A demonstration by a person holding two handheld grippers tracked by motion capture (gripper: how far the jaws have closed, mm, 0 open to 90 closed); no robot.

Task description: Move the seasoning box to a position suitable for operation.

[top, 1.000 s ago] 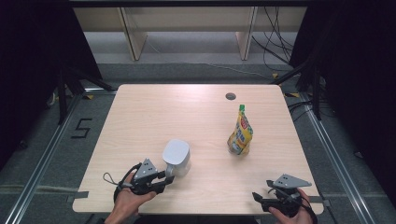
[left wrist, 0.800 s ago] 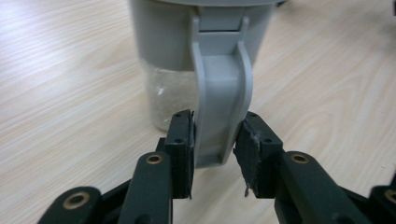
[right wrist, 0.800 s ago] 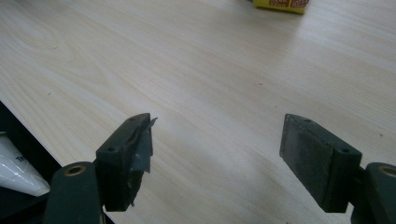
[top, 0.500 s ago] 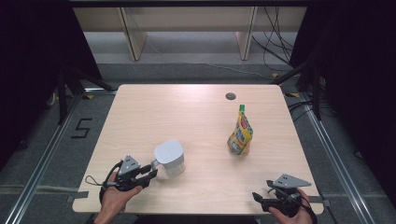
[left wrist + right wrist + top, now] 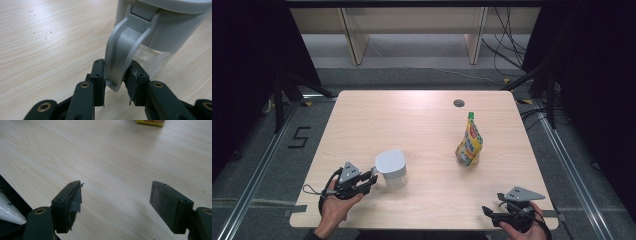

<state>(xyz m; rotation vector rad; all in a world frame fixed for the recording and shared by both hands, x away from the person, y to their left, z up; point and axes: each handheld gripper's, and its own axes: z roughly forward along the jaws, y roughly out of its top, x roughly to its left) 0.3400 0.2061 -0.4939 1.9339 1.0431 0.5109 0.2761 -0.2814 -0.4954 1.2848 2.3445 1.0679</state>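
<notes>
Grey plastic and clear glass make up the lidded jug (image 5: 391, 168) that stands on the near left part of the pale wooden desk (image 5: 412, 125), its curved grey handle (image 5: 122, 57) turned toward the person. The left gripper (image 5: 371, 179) has that handle between its jaws, which have just been closing and now press on it from both sides; in the left gripper view the black pads (image 5: 98, 75) clamp the handle's lower end, with the jug's clear lower body just behind. Well apart, on the right half of the desk, stands a yellow printed pouch with a green cap (image 5: 469, 142). At the near right corner the right gripper (image 5: 492, 214) rests in the person's hand, its jaws spread wide over bare wood, grasping nothing.
</notes>
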